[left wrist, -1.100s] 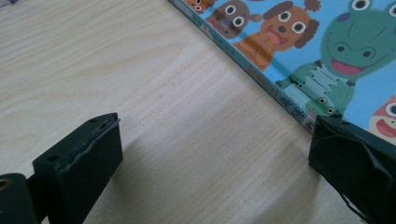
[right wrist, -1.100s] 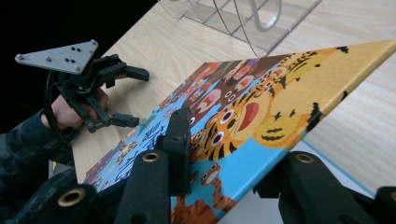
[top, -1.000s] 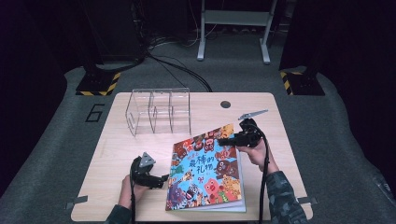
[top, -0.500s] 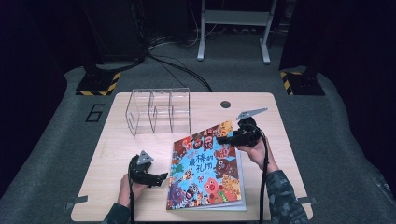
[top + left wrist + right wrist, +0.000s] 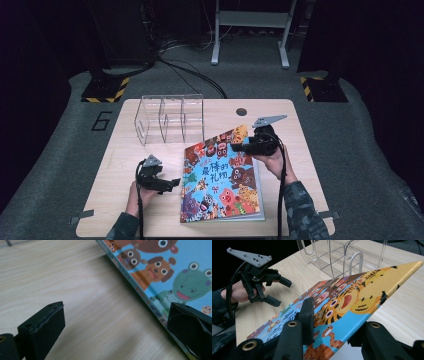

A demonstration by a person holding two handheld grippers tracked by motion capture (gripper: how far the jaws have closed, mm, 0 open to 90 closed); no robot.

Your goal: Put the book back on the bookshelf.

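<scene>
- We hold the colourful hardcover picture book with cartoon animals on a blue cover (image 5: 220,177) at its far right corner, the right hand-held gripper (image 5: 239,147) clamped on it; in the right gripper view the jaws pinch the cover (image 5: 352,302) from above and below, and that corner sits tilted up off the pale wooden desk (image 5: 120,165).
- The book's long axis runs from the near desk edge away towards the clear acrylic divider rack (image 5: 167,117), leaning a little to the right; its near end appears to rest on the desk.
- Our left hand-held gripper (image 5: 172,184) stands open just beside the book's left long edge, nearer the near end; in the left gripper view (image 5: 113,322) that edge (image 5: 140,287) passes by the right-hand jaw, and nothing is between the jaws.
- We judge the rack lies beyond the book's far end, close to the raised corner, with bare desk to the left for swinging.
</scene>
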